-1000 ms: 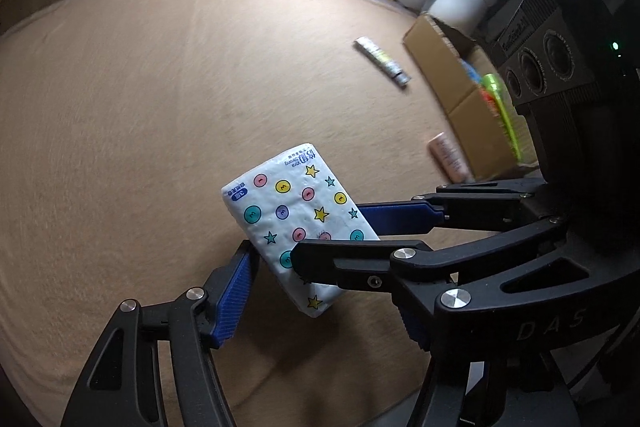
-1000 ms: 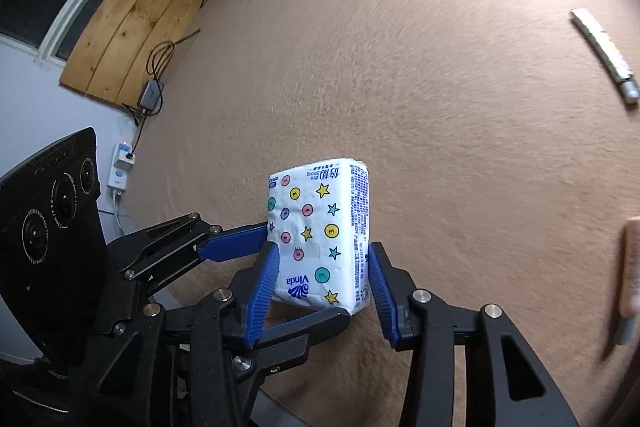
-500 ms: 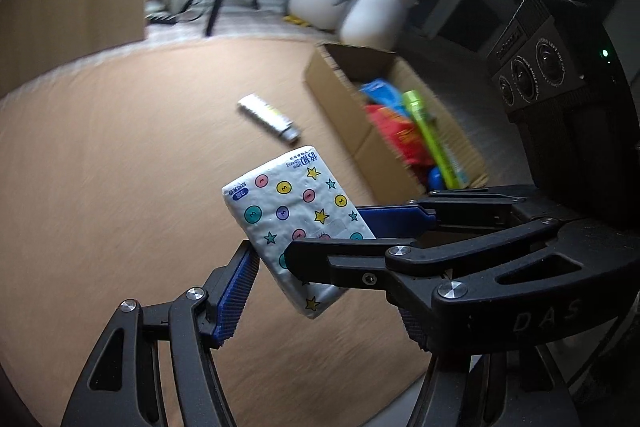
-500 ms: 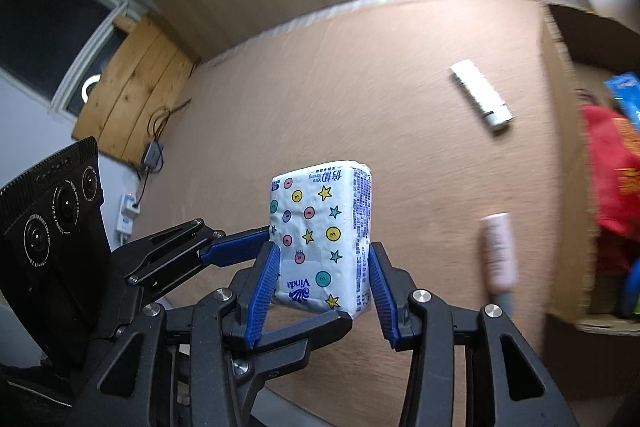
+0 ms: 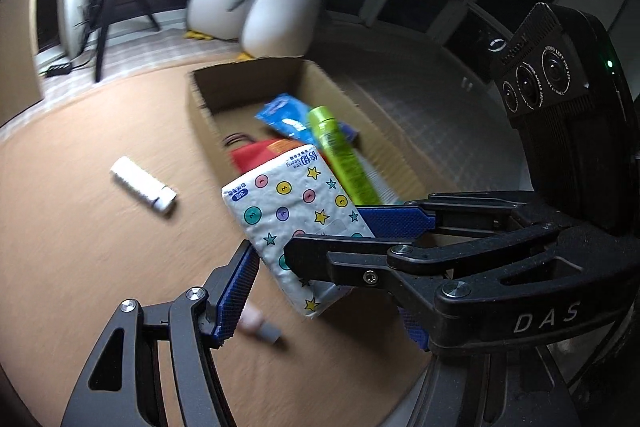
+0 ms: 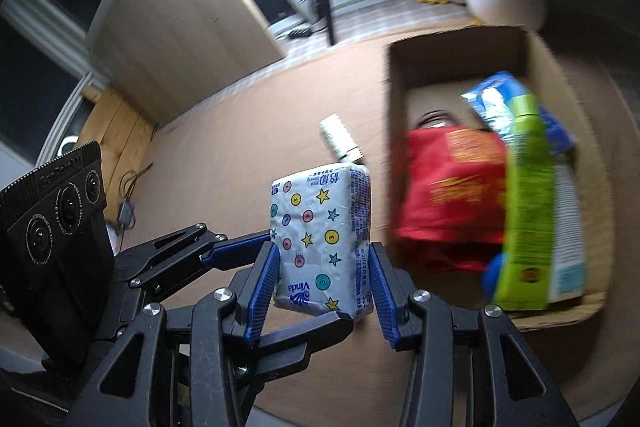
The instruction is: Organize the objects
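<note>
both tongs, left (image 5: 304, 259) and right (image 6: 324, 279), pinch the tissue pack (image 6: 320, 235) upright; the box (image 6: 394, 99) sits just to its right, near wall closest

A tan carpeted floor (image 5: 80, 227) carries everything. An open cardboard box (image 6: 394, 99) sits on it, its flaps up. Just beside the box's long wall lies a small white tube with a clear cap (image 5: 142, 185), on its side. Nearer the camera in the left wrist view, a pinkish tube with a grey cap (image 5: 260, 327) also lies on the carpet, blurred and partly hidden.
</note>
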`<act>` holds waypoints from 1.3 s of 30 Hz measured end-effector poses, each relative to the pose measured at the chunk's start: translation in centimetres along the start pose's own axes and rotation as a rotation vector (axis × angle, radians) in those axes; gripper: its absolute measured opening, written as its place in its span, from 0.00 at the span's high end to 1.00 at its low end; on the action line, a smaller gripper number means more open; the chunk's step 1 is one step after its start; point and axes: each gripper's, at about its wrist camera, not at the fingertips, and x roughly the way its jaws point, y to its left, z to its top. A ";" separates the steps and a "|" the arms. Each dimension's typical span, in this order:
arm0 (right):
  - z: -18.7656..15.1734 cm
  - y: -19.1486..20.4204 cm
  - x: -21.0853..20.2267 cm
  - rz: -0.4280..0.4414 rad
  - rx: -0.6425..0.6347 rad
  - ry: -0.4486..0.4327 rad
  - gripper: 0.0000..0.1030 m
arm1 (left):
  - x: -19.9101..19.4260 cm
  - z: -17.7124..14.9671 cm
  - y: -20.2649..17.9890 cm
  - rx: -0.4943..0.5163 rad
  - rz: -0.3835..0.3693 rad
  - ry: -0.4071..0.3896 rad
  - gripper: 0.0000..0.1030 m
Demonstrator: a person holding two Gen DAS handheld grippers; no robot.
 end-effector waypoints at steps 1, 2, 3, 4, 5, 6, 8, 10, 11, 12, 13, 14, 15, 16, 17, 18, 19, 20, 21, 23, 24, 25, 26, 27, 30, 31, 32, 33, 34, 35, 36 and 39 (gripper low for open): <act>0.2 -0.6 -0.2 -0.006 0.007 -0.006 0.60 | 0.4 0.3 -0.3 0.006 -0.004 0.002 0.34; 0.4 -1.2 -0.5 -0.011 0.014 -0.011 0.60 | 0.9 0.7 -0.6 0.012 -0.007 0.005 0.34; 0.5 -1.8 -0.7 -0.018 0.018 -0.016 0.60 | 1.4 1.1 -0.9 0.015 -0.011 0.009 0.34; 0.6 -2.3 -0.9 -0.022 0.021 -0.020 0.60 | 1.8 1.5 -1.1 0.019 -0.013 0.011 0.34; 0.7 -2.8 -1.0 -0.028 0.026 -0.024 0.60 | 2.0 1.6 -1.3 0.022 -0.013 0.012 0.34; 0.9 -3.2 -1.1 -0.033 0.028 -0.029 0.60 | 2.5 2.1 -1.6 0.025 -0.014 0.013 0.34; 1.3 -3.9 -1.2 -0.042 0.030 -0.036 0.60 | 3.1 2.9 -1.7 0.026 -0.013 0.011 0.34; 2.1 -4.6 -1.3 -0.047 0.028 -0.046 0.60 | 3.7 3.9 -1.7 0.024 -0.010 0.006 0.34; 2.5 -4.7 -1.3 -0.050 0.028 -0.051 0.60 | 4.0 4.5 -1.7 0.021 -0.009 0.003 0.34; 2.9 -4.9 -1.3 -0.052 0.029 -0.056 0.60 | 4.3 4.9 -1.6 0.020 -0.007 0.000 0.34; 3.3 -5.1 -1.3 -0.056 0.028 -0.062 0.60 | 4.5 5.4 -1.6 0.023 -0.002 -0.004 0.34; 3.7 -5.3 -1.3 -0.059 0.025 -0.069 0.60 | 4.7 5.9 -1.6 0.026 0.003 -0.006 0.34; 4.1 -5.4 -1.2 -0.062 0.022 -0.074 0.60 | 5.0 6.3 -1.5 0.024 0.007 -0.009 0.34; 4.5 -5.6 -1.1 -0.064 0.020 -0.078 0.60 | 5.2 6.6 -1.3 0.021 0.009 -0.010 0.34; 4.9 -5.8 -1.0 -0.065 0.020 -0.081 0.60 | 5.3 6.9 -1.2 0.020 0.011 -0.011 0.34; 5.3 -6.0 -0.8 -0.068 0.020 -0.082 0.60 | 5.6 7.3 -1.1 0.019 0.014 -0.014 0.34; 5.7 -6.2 -0.7 -0.070 0.018 -0.083 0.60 | 5.9 7.7 -1.0 0.018 0.014 -0.016 0.34; 6.1 -6.4 -0.6 -0.073 0.015 -0.086 0.60 | 6.1 8.0 -0.8 0.016 0.014 -0.016 0.34; 6.5 -6.6 -0.4 -0.076 0.013 -0.088 0.60 | 6.4 8.3 -0.7 0.014 0.015 -0.016 0.34; 7.0 -6.9 -0.3 -0.083 0.010 -0.091 0.59 | 6.8 8.9 -0.5 0.014 0.023 -0.019 0.34; 7.2 -7.0 -0.3 -0.086 0.009 -0.093 0.59 | 7.0 9.1 -0.4 0.014 0.030 -0.023 0.33; 7.5 -7.1 -0.2 -0.092 0.010 -0.097 0.59 | 7.1 9.3 -0.4 0.011 0.040 -0.026 0.32; 7.6 -7.2 -0.2 -0.097 0.011 -0.098 0.58 | 7.1 9.5 -0.3 0.008 0.047 -0.029 0.31; 7.8 -7.3 -0.1 -0.102 0.011 -0.097 0.55 | 7.2 9.6 -0.3 0.007 0.046 -0.031 0.31; 8.0 -7.4 -0.3 -0.125 0.013 -0.113 0.49 | 7.0 9.6 -0.2 0.015 0.058 -0.039 0.27; 8.0 -7.4 -0.4 -0.127 0.014 -0.118 0.48 | 7.0 9.6 -0.2 0.017 0.058 -0.041 0.27; 8.0 -7.5 -0.5 -0.129 0.015 -0.122 0.48 | 6.8 9.5 -0.2 0.019 0.059 -0.043 0.27; 7.9 -7.5 -0.5 -0.129 0.017 -0.124 0.47 | 6.7 9.5 -0.1 0.020 0.059 -0.046 0.27; 7.9 -7.6 -0.6 -0.132 0.020 -0.127 0.47 | 6.6 9.5 -0.1 0.021 0.055 -0.048 0.27; 7.9 -7.7 -0.6 -0.133 0.023 -0.127 0.47 | 6.5 9.5 -0.1 0.022 0.053 -0.049 0.27; 7.9 -7.7 -0.6 -0.134 0.027 -0.127 0.47 | 6.4 9.4 -0.1 0.026 0.053 -0.049 0.27; 7.6 -7.7 -0.7 -0.132 0.043 -0.132 0.46 | 5.8 9.1 -0.3 0.039 0.062 -0.055 0.27</act>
